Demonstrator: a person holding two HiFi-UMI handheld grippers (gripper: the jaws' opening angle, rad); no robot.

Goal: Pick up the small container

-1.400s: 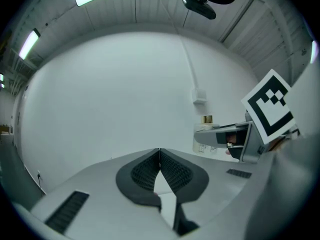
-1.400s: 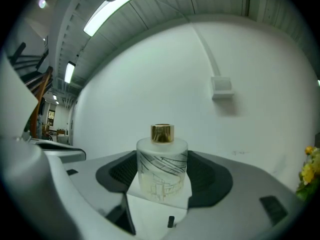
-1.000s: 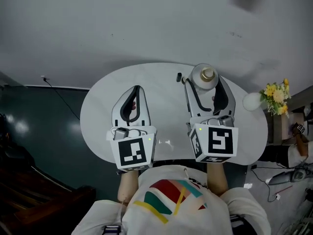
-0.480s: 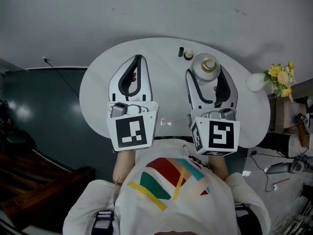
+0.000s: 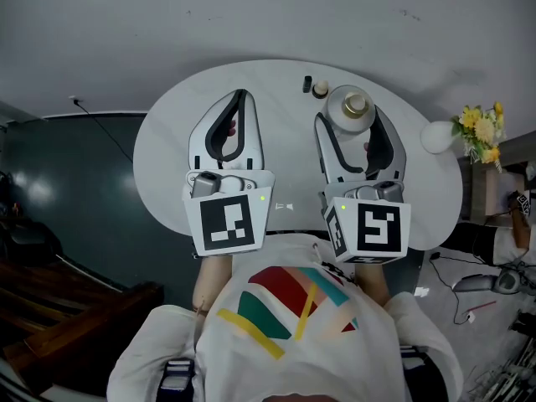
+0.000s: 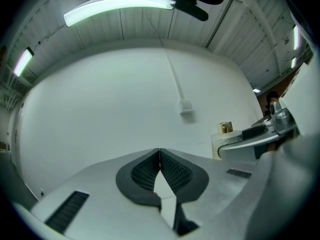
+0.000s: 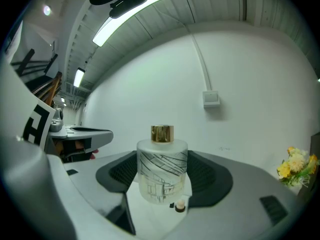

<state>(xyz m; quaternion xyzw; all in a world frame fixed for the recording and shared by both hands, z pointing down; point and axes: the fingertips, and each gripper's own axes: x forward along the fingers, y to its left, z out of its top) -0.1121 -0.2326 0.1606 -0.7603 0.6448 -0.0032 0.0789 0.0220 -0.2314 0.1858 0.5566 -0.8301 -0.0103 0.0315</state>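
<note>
Straddling the small container (image 5: pixel 350 107), taken here as the frosted bottle with the gold cap, using the right gripper (image 5: pixel 353 122) set wide, one jaw on each side of the body and the ribbed pads facing the glass. Leaving the container upright on the white desk (image 5: pixel 167 153), in its far right part, standing between the jaws and not lifted. Not confirming pad contact in either view. Judging the grip as not yet closed, with the jaw spread in the head view exceeding the bottle's width.

Presenting the pads to the broad cylindrical body, not to the narrow cap, probably to gain the largest bearing area on a smooth, slippery surface. Centring the bottle between the pads, probably to bring both pads on together and avoid tipping it sideways.

Holding the left gripper (image 5: pixel 240 100) with its jaws pressed together and nothing between them, beside the right one and well apart from the container. Judging this as a parked position, clearing the working space for a one-gripper pick.

Noting a small pale stopper (image 5: pixel 321 90) and a small black piece (image 5: pixel 308 84) lying on the desk just beyond the container, near the tip of the right gripper's inner jaw. Expecting the next move to call for closing squarely on the body, then raising straight up without pushing forward into these two loose parts.
</note>
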